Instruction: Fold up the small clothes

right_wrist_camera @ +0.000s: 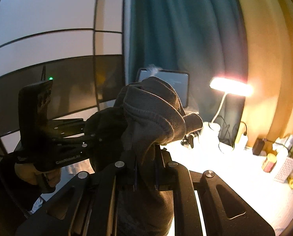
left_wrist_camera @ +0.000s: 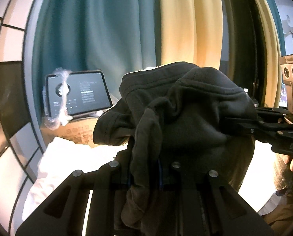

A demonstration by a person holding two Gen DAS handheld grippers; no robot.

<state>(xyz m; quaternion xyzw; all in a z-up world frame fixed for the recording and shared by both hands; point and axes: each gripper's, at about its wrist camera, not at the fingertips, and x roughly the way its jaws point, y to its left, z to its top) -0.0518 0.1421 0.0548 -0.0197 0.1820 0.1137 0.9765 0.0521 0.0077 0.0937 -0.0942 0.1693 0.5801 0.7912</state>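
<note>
Hiding both gripper tips, the bunched dark garment hangs clamped.

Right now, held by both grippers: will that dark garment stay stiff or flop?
Likely floppy: the dark garment bunches in soft folds and a flap hangs below the left gripper. Probably light. The ribbed hem droops over the right gripper.

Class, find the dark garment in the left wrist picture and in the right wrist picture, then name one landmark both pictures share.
Left wrist view: dark garment bunched at centre, held up off the table.
Right wrist view: dark garment at centre, above the fingers.
Shared landmark: the tablet in front of the teal curtain.
</note>
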